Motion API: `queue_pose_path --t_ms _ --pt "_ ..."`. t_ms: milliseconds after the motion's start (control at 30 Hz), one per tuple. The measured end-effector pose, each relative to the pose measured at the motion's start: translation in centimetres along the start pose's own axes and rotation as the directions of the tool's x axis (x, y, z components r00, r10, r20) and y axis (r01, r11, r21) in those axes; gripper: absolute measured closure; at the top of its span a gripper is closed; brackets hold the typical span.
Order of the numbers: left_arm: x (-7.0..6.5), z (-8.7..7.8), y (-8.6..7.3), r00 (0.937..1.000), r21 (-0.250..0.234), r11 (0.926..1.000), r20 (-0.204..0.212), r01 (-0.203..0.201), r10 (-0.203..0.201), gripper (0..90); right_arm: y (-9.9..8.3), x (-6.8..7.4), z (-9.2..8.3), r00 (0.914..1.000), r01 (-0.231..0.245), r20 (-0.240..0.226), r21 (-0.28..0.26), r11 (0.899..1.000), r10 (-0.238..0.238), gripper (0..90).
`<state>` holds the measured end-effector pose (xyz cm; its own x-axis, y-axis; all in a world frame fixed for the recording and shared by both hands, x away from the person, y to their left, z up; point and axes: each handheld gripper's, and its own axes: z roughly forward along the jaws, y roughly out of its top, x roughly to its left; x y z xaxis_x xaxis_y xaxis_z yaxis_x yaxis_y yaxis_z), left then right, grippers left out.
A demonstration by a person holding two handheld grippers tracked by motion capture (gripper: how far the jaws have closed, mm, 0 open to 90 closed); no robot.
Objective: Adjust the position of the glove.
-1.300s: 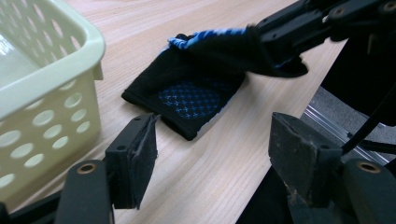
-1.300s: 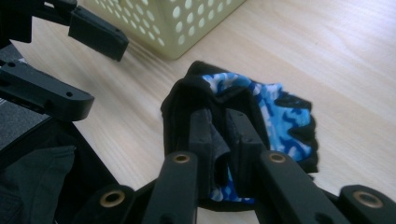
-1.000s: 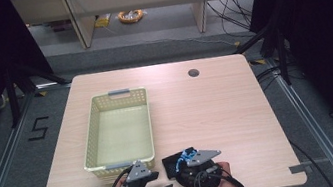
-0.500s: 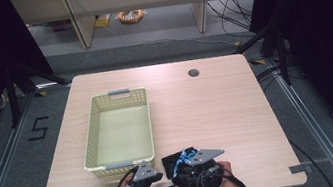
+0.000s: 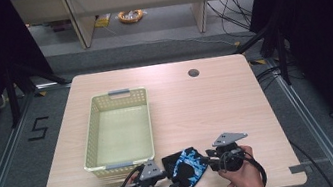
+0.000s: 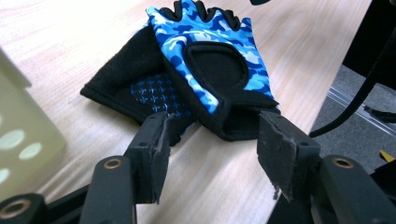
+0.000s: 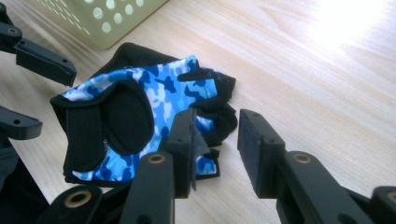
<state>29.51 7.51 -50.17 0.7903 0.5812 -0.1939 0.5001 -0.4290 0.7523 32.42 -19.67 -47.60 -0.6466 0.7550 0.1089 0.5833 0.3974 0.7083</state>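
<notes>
I see a pair of blue camouflage gloves [image 5: 188, 167] lying on the wooden surface [image 5: 217, 105], just in front of the near right corner of the pale yellow basket [image 5: 119, 131], one glove partly over the other. From the basket, my left gripper [image 5: 165, 185] sits at its near edge, jaws spread apart and empty, with the gloves' cuff end [image 6: 238, 122] just ahead of them. My right gripper [image 5: 211, 159] is beyond the gloves from the basket, jaws also parted, holding nothing; the finger end [image 7: 212, 112] lies beside its left jaw. A round hole [image 5: 193, 73] marks the surface far beyond the basket.
</notes>
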Motion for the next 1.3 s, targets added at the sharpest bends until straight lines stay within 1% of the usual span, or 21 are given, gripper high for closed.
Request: queue_pose_path --t_ms 67,167,300,333,400,433,533,567,600,633,667,700,733,767,900,967,1033,1067,1233,1267,1300 --pt "-0.1 0.3 0.0 1.0 0.011 0.9999 -0.007 0.005 -0.005 46.9 0.0 -0.2 0.3 0.9999 -0.003 -0.012 0.013 1.0 0.003 65.4" --pt "0.1 0.4 0.0 0.9992 0.038 0.9987 -0.015 -0.035 0.036 49.6 0.2 -0.3 1.0 0.9985 -0.035 -0.04 0.053 0.998 0.037 64.8" --pt "0.4 0.5 -0.1 0.9985 0.04 0.9978 -0.015 -0.052 0.053 55.1 0.2 -0.8 2.4 0.9969 -0.044 -0.062 0.088 0.995 0.049 64.1" --pt "0.3 0.6 -0.2 0.9992 0.034 0.9988 -0.017 -0.034 0.035 57.0 0.2 -1.0 2.7 0.9969 -0.038 -0.064 0.095 0.995 0.044 64.9" --pt "0.4 0.7 -0.1 0.9982 0.027 0.9979 -0.01 -0.059 0.059 62.8 0.1 -1.1 2.9 0.9953 -0.049 -0.078 0.104 0.993 0.057 70.1" --pt "0.3 0.8 -0.2 0.9989 0.024 0.9986 0.003 -0.048 0.047 65.7 0.1 -1.2 3.0 0.9939 -0.053 -0.09 0.112 0.992 0.064 74.8" --pt "0.3 0.8 -0.1 0.998 0.029 0.9977 -0.015 -0.06 0.061 78.4 -0.1 -1.1 2.9 0.9935 -0.051 -0.096 0.105 0.993 0.061 87.5" --pt "0.4 0.7 0.0 0.9961 0.035 0.9956 -0.011 -0.086 0.087 81.6 0.0 -1.1 2.7 0.9942 -0.045 -0.093 0.111 0.993 0.055 89.0" --pt "0.0 0.7 0.0 0.9987 0.004 0.9987 -0.002 -0.05 0.05 82.9 0.0 -1.0 2.6 0.9922 -0.053 -0.108 0.087 0.995 0.062 89.6" --pt "0.0 0.6 0.1 0.9985 0.001 0.9985 -0.003 -0.055 0.055 84.0 0.1 -1.0 2.3 0.9918 -0.052 -0.112 0.087 0.995 0.062 89.8" --pt "0.2 0.3 0.3 0.996 0.018 0.9959 -0.002 -0.089 0.089 84.6 0.2 -1.0 2.1 0.992 -0.049 -0.112 0.083 0.995 0.058 89.9" --pt "0.0 0.0 0.5 0.9973 -0.002 0.9974 -0.017 -0.072 0.072 84.9 0.2 -0.9 2.0 0.9919 -0.053 -0.112 0.073 0.996 0.061 89.9" --pt "0.1 -0.3 0.7 0.9959 -0.007 0.996 -0.019 -0.089 0.089 85.1 0.3 -0.8 1.6 0.9903 -0.063 -0.12 0.058 0.996 0.07 90.0" --pt "-0.1 -0.4 1.0 0.9985 -0.039 0.9978 -0.016 -0.053 0.052 85.1 0.4 -0.8 1.4 0.9899 -0.057 -0.126 0.057 0.997 0.064 90.0" --pt "0.3 -1.4 2.6 0.9978 -0.081 0.995 -0.036 -0.058 0.055 85.2 0.6 -0.8 0.1 0.9778 -0.1 -0.183 0.024 0.995 0.103 90.0" --pt "0.5 -2.0 3.7 0.9931 -0.073 0.9919 -0.062 -0.104 0.099 85.1 0.7 -0.8 -0.2 0.9728 -0.122 -0.197 0.008 0.993 0.121 90.0" --pt "0.4 -1.9 4.4 0.9911 -0.08 0.9914 -0.092 -0.104 0.096 84.9 0.7 -0.8 -0.6 0.9757 -0.135 -0.174 0.001 0.991 0.134 90.0" --pt "0.5 -1.8 4.8 0.9884 -0.06 0.9916 -0.107 -0.114 0.108 84.8 0.7 -0.6 -0.6 0.9664 -0.182 -0.185 -0.004 0.983 0.178 90.0" --pt "1.2 -0.8 5.4 0.9834 -0.026 0.9926 -0.142 -0.119 0.114 84.6 0.3 -0.9 0.4 0.9651 -0.188 -0.186 -0.002 0.982 0.184 90.0" --pt "1.4 -0.7 5.4 0.982 -0.017 0.9932 -0.153 -0.115 0.111 84.6 0.3 -0.5 0.5 0.9536 -0.228 -0.2 0.007 0.974 0.225 90.0" --pt "1.5 -0.6 5.3 0.9815 -0.012 0.9927 -0.152 -0.12 0.117 84.7 0.3 -0.5 0.8 0.959 -0.209 -0.195 0.004 0.978 0.206 90.0"
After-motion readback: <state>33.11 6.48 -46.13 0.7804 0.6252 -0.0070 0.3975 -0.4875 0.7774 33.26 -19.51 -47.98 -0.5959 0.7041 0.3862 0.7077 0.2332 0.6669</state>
